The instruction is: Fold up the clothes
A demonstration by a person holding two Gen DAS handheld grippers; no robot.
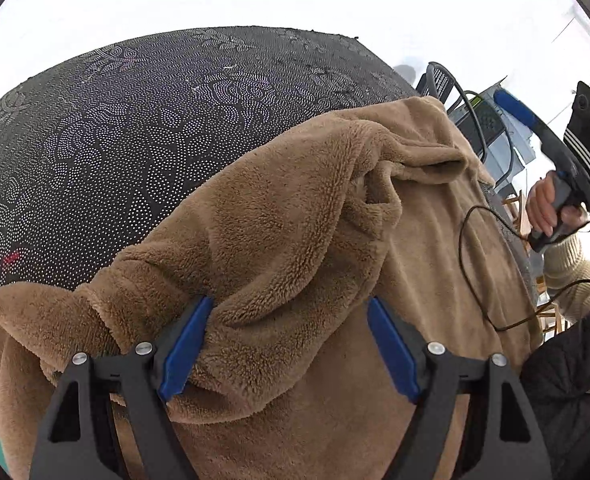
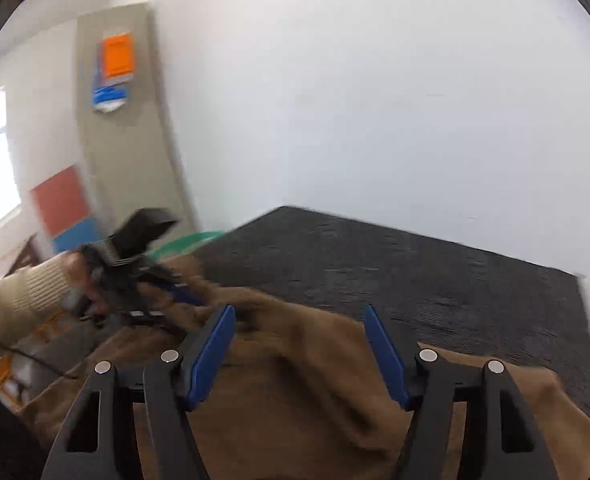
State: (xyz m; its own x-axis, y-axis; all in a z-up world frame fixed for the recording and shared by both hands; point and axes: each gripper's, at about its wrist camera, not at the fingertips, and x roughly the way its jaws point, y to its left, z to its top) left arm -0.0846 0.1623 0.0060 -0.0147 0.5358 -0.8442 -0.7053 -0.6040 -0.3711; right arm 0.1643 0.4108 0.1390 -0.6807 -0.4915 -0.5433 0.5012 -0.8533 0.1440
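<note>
A tan fleece garment lies bunched on a dark dotted tablecloth. My left gripper is open, its blue fingers straddling a raised fold of the fleece without pinching it. In the right wrist view the same garment lies below my right gripper, which is open and empty above it. The right gripper also shows in the left wrist view, held up at the right by a hand. The left gripper shows at the left of the right wrist view, low over the fleece.
The dark tablecloth's far edge meets a white wall. A black cable trails over the garment's right side. A dark padded jacket is at lower right. Wooden chairs and a dark box stand beyond the table's right side.
</note>
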